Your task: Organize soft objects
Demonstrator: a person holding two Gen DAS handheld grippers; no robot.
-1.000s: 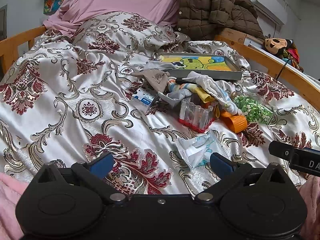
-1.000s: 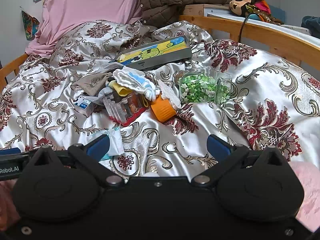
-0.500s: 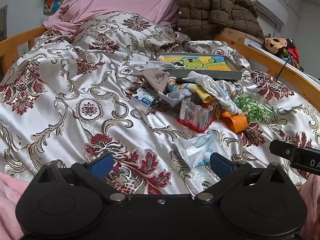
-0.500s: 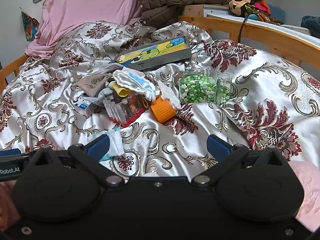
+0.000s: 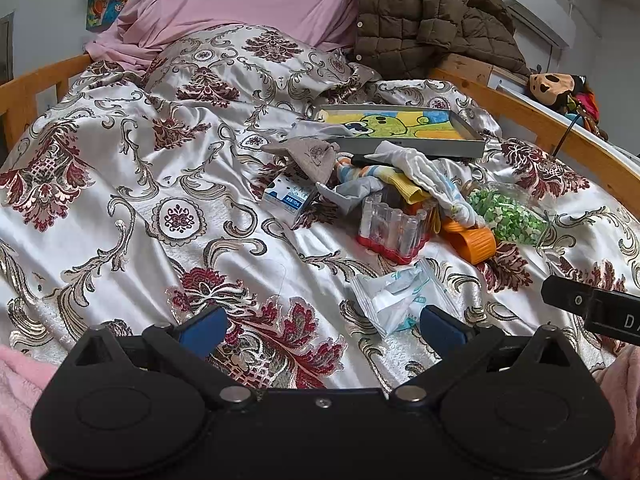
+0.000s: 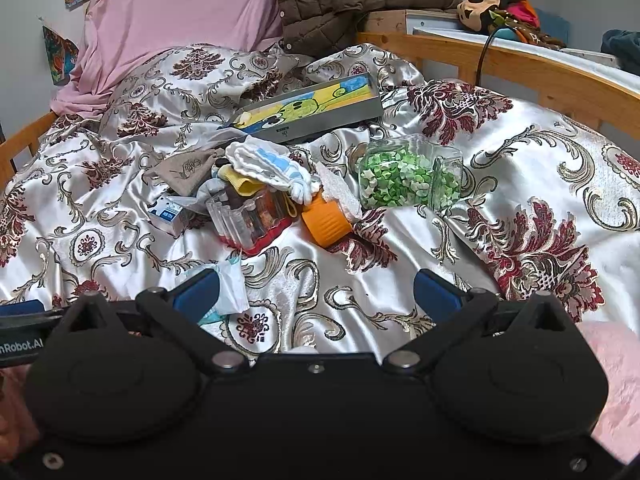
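A pile of items lies mid-bed. The soft ones are a grey-brown cloth pouch (image 5: 310,156) (image 6: 186,168), a white and blue sock (image 5: 424,176) (image 6: 268,164), a yellow cloth (image 5: 406,188) (image 6: 242,184) and a grey cloth (image 5: 352,192). A tissue pack (image 5: 394,300) (image 6: 230,288) lies nearest, just beyond my left gripper's right finger. My left gripper (image 5: 322,328) is open and empty, low over the quilt. My right gripper (image 6: 316,294) is open and empty, short of the pile.
In the pile are a clear tube rack with a red base (image 5: 394,228) (image 6: 250,216), an orange cap (image 5: 474,242) (image 6: 324,224), a jar of green stars (image 5: 508,216) (image 6: 408,178), a small carton (image 5: 290,198) and a picture box (image 5: 400,128) (image 6: 312,108). Wooden rails (image 6: 520,68) edge the bed.
Both grippers have drifted very slightly; the pile sits a touch lower in the right wrist view. Nothing was taken hold of or moved.
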